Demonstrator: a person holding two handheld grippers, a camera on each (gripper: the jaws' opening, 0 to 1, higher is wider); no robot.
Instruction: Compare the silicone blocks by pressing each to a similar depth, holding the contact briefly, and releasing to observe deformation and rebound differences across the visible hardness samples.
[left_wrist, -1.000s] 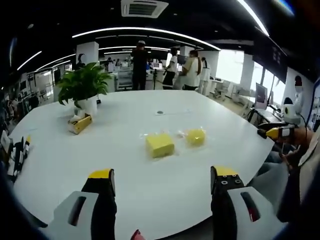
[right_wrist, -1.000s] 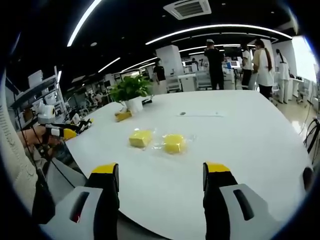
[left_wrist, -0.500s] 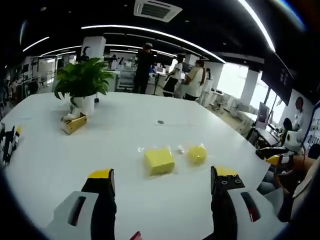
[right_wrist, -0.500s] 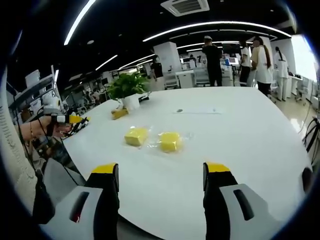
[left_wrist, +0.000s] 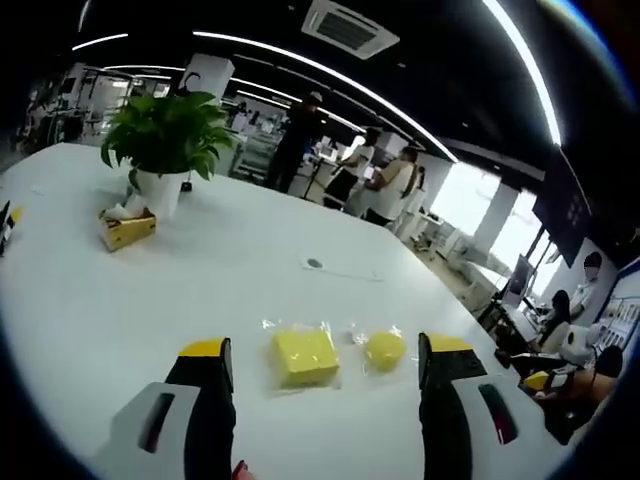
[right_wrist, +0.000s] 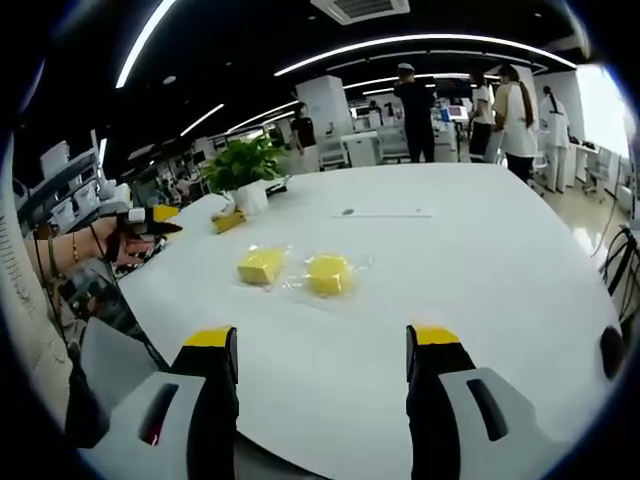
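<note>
1. Lying on the white table (left_wrist: 150, 300) are two yellow blocks, each in a clear wrapper: a square block (left_wrist: 305, 356) and, just beside it, a rounder block (left_wrist: 385, 348).
2. Hovering above the table, the left gripper (left_wrist: 325, 352) is holding its jaws wide apart and gripping nothing, with both blocks sitting between them in its view.
3. Waiting near the table's edge, the right gripper (right_wrist: 325, 335) is also spread wide and empty; the square block (right_wrist: 260, 265) and rounder block (right_wrist: 329, 274) are lying well ahead of it.
4. Pressing is not yet under way; neither block is being touched.
5. Risking a slide: the slick wrappers may be letting a block skid under an off-centre push.
6. Risking an unfair comparison: unequal pressing depths would be blurring the rebound differences.
</note>
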